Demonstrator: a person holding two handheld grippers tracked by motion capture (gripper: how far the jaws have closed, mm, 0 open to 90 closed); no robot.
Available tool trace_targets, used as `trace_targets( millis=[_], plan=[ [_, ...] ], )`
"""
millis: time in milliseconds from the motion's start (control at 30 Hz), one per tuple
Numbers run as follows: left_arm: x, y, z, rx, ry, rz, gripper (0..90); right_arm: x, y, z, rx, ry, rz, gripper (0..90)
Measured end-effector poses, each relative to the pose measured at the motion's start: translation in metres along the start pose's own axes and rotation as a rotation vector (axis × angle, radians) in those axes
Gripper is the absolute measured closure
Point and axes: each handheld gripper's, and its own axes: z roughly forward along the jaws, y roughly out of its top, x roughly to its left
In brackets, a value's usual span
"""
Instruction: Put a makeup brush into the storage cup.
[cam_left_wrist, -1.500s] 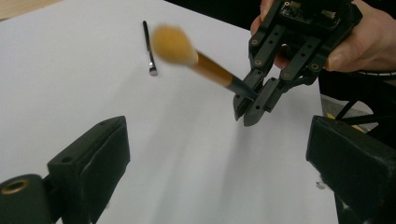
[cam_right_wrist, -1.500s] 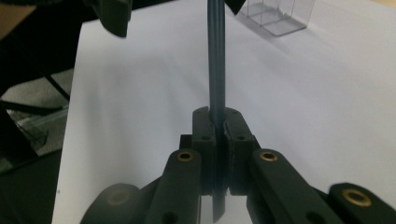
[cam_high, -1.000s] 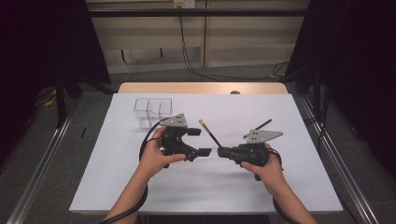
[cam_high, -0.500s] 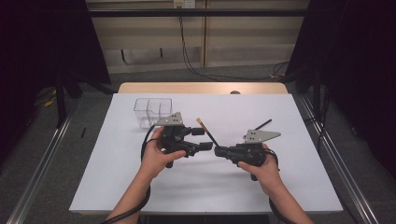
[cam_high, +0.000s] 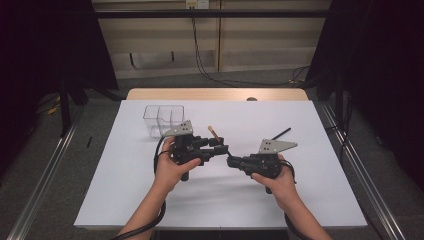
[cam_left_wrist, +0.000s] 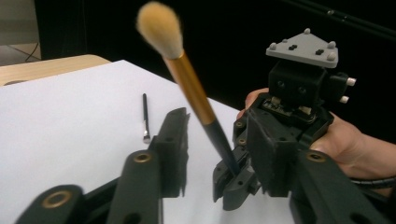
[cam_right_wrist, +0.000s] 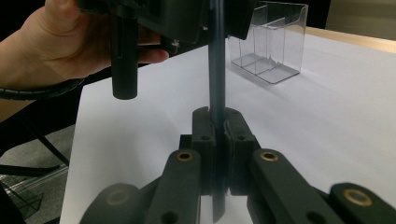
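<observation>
A clear plastic organizer (cam_high: 163, 119) with two visible compartments, both holding nothing, stands at the left rear of the white-covered table (cam_high: 150, 200). Just in front of it, the left gripper (cam_high: 220, 145) has its jaws spread either side of a gold-and-black makeup brush (cam_left_wrist: 189, 84), closing in but not yet pressing it. One brush is in hand: the right gripper (cam_high: 232, 161) pinches its dark handle tight, tuft raised above the table between both hands. A second, thin dark brush (cam_high: 281, 133) lies far right.
</observation>
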Motion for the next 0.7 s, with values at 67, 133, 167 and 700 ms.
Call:
trace_targets(
  millis=[67,133,167,700],
  plan=[
    [-0.001,0.0,0.0,0.008,-0.01,0.0,65.2,0.0,0.0,0.001,-0.003,-0.005,-0.001,85.4],
    [-0.001,-0.001,0.001,0.004,-0.008,-0.01,68.0,0.001,0.0,0.001,-0.006,-0.007,0.0,85.3],
    [-0.001,-0.001,0.002,0.003,-0.006,-0.012,69.7,0.001,0.0,0.002,-0.006,-0.009,-0.003,85.2],
    [-0.003,-0.001,0.0,-0.028,0.017,-0.019,79.8,0.005,0.002,0.014,0.013,-0.014,-0.011,84.9]
  ],
)
